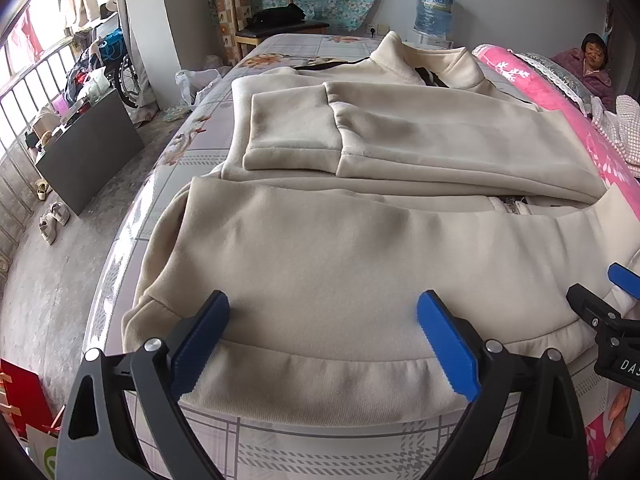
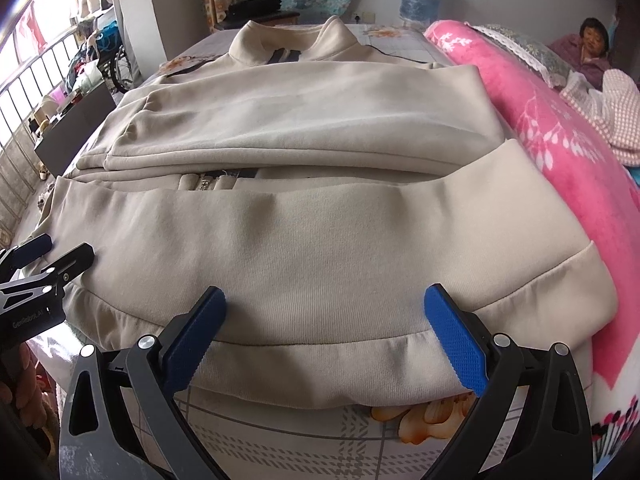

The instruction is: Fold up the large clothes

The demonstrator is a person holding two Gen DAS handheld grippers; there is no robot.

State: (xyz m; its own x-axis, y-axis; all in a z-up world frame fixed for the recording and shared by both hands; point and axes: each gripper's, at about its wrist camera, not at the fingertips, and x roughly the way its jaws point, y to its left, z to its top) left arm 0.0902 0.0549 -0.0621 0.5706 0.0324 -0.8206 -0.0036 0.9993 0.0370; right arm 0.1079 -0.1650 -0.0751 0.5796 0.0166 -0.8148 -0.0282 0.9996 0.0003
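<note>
Both tongs stand spread wide over the near hem of the garment, holding nothing. The left gripper (image 1: 324,344) hovers at the hem's left part, its blue pads (image 1: 202,342) set apart with ribbed band between them; the right gripper (image 2: 326,340) does the same further right, pads (image 2: 454,340) equally splayed. Whether the pad tips are touching the cloth or just above it is hard to tell through the fisheye.

The cream zip-up sweatshirt (image 1: 360,248) lies flat on the bed (image 1: 304,440), which is covered with a grey plaid floral sheet, collar (image 1: 424,60) at the far end and ribbed hem (image 2: 320,368) at the near edge. Both sleeves (image 1: 296,128) are already folded across the chest, one cuff lying over the left side and the other sleeve running across from the right. A short stretch of zipper (image 1: 512,204) shows below them. A rolled pink blanket (image 2: 560,152) lies just beside the sweatshirt on its right.

So the sleeve stage looks finished and the body is squared up. What seems left is the lengthwise fold: taking the hem at two points, carrying it up toward the collar over the sleeves, and perhaps one further halving. The grippers appear placed for that pinch, which has not yet begun.
</note>
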